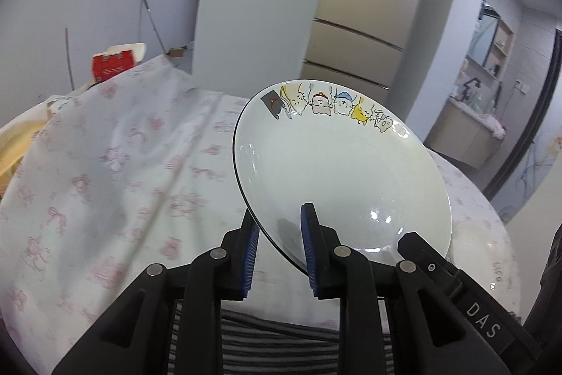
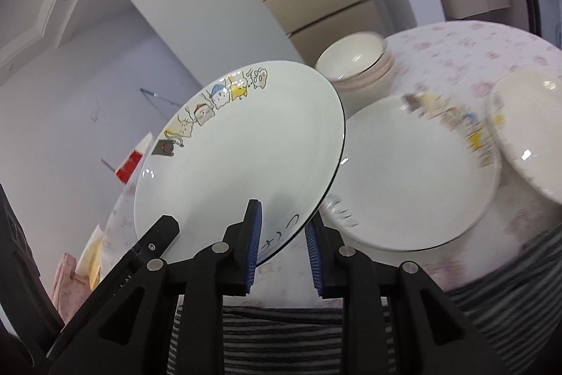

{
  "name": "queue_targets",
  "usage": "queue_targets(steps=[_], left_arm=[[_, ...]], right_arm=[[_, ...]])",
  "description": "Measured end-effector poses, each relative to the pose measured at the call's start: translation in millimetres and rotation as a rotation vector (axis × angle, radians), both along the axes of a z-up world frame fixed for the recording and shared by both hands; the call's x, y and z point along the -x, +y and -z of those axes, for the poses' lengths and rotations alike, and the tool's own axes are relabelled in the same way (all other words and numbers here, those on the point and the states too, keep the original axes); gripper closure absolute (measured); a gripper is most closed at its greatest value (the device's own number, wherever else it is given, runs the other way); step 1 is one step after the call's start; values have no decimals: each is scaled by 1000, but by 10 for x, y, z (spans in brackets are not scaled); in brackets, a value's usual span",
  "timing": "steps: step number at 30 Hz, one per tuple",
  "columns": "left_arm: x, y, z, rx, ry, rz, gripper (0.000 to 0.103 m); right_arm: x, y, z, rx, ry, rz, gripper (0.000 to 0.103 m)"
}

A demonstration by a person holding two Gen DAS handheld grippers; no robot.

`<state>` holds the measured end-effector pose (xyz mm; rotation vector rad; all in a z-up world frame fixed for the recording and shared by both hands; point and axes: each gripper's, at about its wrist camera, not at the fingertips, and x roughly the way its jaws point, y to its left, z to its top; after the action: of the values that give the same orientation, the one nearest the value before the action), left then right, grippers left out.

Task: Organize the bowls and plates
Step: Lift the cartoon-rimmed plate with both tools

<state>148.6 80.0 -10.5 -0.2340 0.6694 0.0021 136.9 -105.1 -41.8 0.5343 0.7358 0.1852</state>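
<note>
While the white round ceramic plate with a black rim and a row of cartoon cats (image 1: pixel 337 171) is held tilted above the cloth, its near edge is clamped by both tools. The left gripper (image 1: pixel 281 248) is closed on the rim at one side, the right gripper (image 2: pixel 284 241) on the rim at the other, blue pads (image 2: pixel 253 245) pressed to the glaze. Under it, the pale tablecloth printed with pink bows (image 1: pixel 116 164) is seen. Just right of the held plate, a second cartoon plate (image 2: pixel 414 185) lies on the table, with a plain white bowl (image 2: pixel 530 132) overlapping its right edge. Farther off, a stack of cream bowls (image 2: pixel 354 65) has been nested. Stacking of the plates is judged barely begun; the held plate remains to be set down.
</note>
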Motion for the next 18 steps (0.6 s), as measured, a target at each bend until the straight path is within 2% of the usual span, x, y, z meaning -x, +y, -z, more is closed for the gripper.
queue_targets(steps=[10,18], left_arm=[[-20,-715,119,30,66,104,75],[-91,-935,282,-22,99,125,75]], right_arm=[[174,-628,5,59,3,87,79],[171,-887,197,28,45,106,79]])
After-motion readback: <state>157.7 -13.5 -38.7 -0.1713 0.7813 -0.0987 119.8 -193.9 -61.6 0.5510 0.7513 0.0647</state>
